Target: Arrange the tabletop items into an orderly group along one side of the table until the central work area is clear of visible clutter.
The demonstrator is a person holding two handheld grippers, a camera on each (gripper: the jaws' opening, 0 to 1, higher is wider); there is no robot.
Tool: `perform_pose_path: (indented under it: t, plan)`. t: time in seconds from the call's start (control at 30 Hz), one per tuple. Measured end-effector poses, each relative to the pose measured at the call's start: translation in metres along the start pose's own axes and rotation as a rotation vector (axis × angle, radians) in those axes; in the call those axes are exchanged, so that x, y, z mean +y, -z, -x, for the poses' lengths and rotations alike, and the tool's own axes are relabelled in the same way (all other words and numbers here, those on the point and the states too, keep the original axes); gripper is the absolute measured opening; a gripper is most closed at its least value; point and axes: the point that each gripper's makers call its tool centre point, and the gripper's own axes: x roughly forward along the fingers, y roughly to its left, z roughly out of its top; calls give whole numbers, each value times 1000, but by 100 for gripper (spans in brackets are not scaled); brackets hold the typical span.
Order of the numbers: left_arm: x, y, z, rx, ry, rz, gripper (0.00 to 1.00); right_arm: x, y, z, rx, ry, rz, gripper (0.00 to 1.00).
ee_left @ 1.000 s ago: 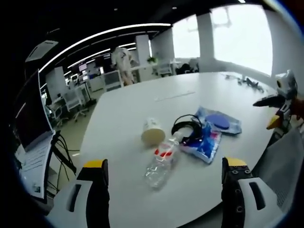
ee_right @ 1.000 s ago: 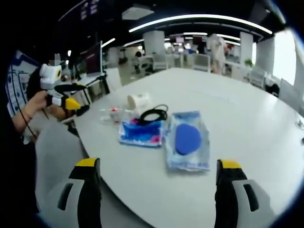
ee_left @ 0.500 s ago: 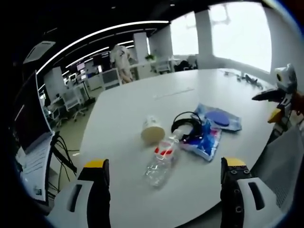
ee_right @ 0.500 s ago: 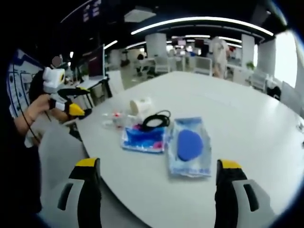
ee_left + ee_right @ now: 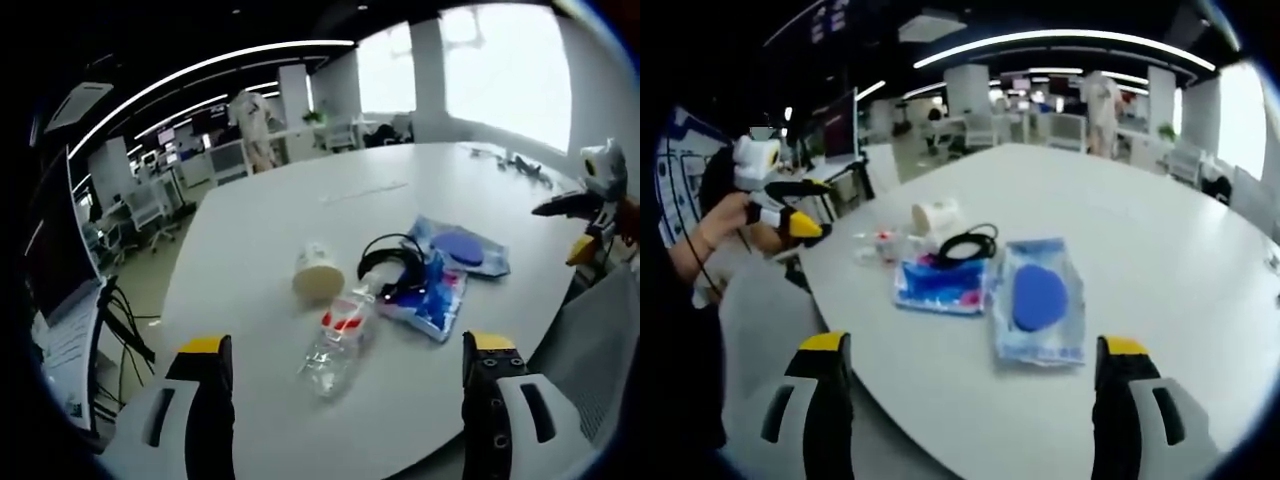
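Large white rounded table (image 5: 300, 215) in open-plan office; ceiling light strips, bright windows, desks and chairs behind.

Left gripper (image 5: 345, 400) jaws spread, empty, off table edge. Just ahead: clear plastic bottle with red label (image 5: 338, 340) on its side; label text unreadable. Beyond it, white paper cup (image 5: 317, 275) tipped over.

Right gripper (image 5: 965, 395) jaws apart, empty. Ahead: clear packet with blue round pad (image 5: 1038, 305), blue-pink packet (image 5: 940, 282) beside it, black coiled cable (image 5: 965, 243) on top.
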Motion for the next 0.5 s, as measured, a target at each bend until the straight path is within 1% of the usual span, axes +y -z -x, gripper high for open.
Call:
perform_pose_path:
  t: [0.17,0.4,0.5]
  plan:
    - [1,1,-6,18,5,-17,94,-2,1,-2,8,-1,-3,100]
    - [3,3,-14,32,13,-15,94,-4,3,-5,23,0,4,100]
    - [2,4,-18,40,20,-18,92,-4,3,-6,21,-1,5,99]
